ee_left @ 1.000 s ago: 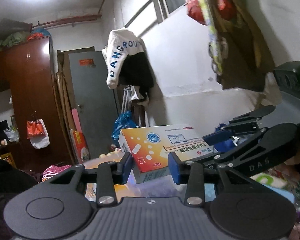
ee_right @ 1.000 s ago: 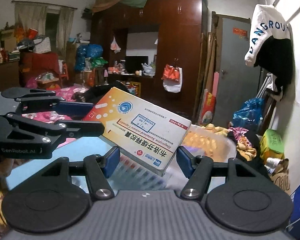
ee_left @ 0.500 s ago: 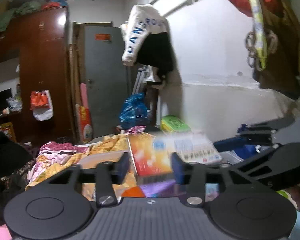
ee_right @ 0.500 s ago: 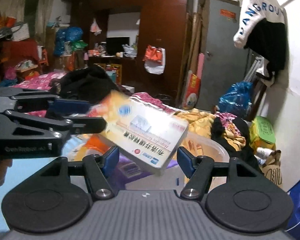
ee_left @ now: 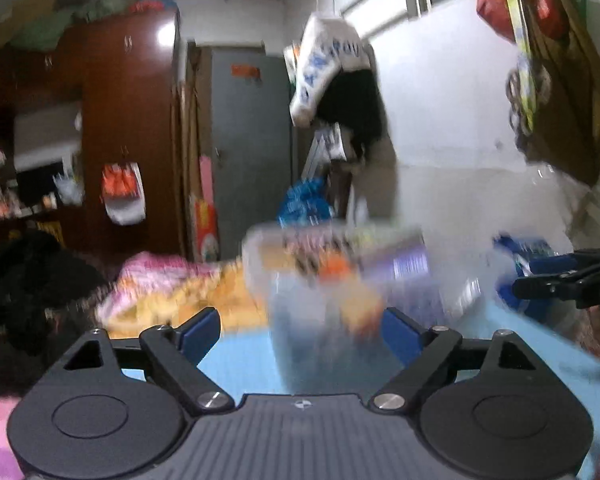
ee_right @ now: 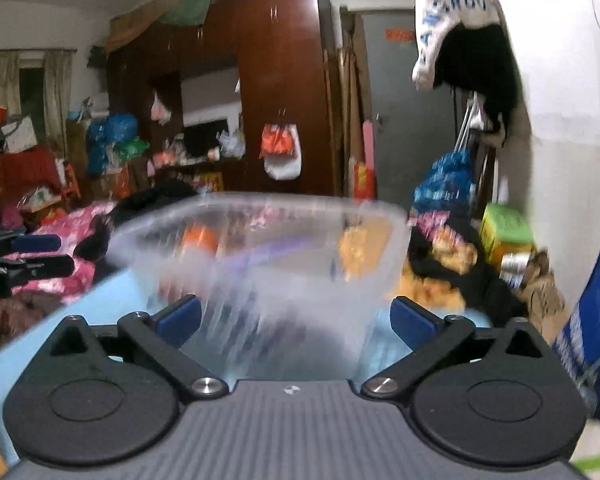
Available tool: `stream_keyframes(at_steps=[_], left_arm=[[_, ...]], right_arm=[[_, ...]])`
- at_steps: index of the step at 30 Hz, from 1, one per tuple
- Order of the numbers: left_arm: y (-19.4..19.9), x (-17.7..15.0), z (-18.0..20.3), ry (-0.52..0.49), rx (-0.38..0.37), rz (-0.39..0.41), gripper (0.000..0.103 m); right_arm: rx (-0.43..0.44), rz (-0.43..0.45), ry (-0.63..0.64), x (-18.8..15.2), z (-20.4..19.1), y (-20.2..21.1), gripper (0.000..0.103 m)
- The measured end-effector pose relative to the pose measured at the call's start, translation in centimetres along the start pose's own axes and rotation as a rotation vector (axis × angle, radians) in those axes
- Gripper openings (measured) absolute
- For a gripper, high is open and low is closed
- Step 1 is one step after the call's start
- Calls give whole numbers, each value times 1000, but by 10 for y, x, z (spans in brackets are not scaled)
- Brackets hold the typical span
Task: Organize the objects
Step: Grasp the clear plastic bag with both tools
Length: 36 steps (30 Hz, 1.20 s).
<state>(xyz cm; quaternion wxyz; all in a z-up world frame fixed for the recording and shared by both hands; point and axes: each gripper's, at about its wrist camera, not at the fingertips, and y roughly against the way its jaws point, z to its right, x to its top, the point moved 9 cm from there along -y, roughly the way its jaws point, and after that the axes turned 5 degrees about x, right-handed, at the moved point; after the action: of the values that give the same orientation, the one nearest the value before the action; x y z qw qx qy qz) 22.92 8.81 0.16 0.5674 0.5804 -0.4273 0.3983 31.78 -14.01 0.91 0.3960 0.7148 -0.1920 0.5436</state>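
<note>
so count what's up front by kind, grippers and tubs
grippers: 2 (left gripper, right gripper), both open and empty
clear tubs: 1 (tub), on the blue top; contents too blurred to count
total: 3

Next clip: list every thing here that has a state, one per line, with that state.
left hand-held gripper: open, holding nothing
right hand-held gripper: open, holding nothing
clear plastic tub: upright, no lid, blurred boxes inside
grey door: shut
wardrobe: upper doors shut
</note>
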Motion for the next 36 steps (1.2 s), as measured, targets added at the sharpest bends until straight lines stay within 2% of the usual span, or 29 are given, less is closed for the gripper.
stream_keyframes(at_steps=[2,7,12,15,17,20,22,24,26,28,30,33,36], left_arm=[[9,-21,-7,5,-6,-27,90],[15,-65,-14,-66,-17,-117,90],[3,-83,-28,-64,-3,-183,90],[-2,-84,-25,-57,-42,-208,90],[-7,-91,-18,-97,-52,-250,90],[-10,-94,-9,-136,-47,-270,89],[-11,-97,-5,-152,-45,-286,79],[-11,-97,-3,-145,-46,-286,75],[-11,-97,1,-151,-54,-278,64],[-10,-97,9,-166,-69,-264,48],[-8,-97,17,-203,-61,-245,44],[-4,-97,23,-242,-41,-224,28],[0,-96,22,-227,-48,-207,21]], right_arm=[[7,-63,-3,-22,-3,-4,103],[68,-205,-6,-65,-16,-18,103],[102,-246,42,-72,-33,-29,103],[108,-285,86,-84,-47,-33,96],[110,-286,101,-85,-52,-33,91],[121,-282,104,-88,-54,-33,86],[131,-269,118,-88,-57,-30,79],[146,-259,124,-89,-59,-28,74],[154,-248,127,-89,-60,-25,68],[154,-239,139,-88,-63,-24,61],[151,-229,158,-88,-66,-22,56],[142,-211,177,-87,-67,-19,43],[143,-201,185,-86,-68,-19,36]])
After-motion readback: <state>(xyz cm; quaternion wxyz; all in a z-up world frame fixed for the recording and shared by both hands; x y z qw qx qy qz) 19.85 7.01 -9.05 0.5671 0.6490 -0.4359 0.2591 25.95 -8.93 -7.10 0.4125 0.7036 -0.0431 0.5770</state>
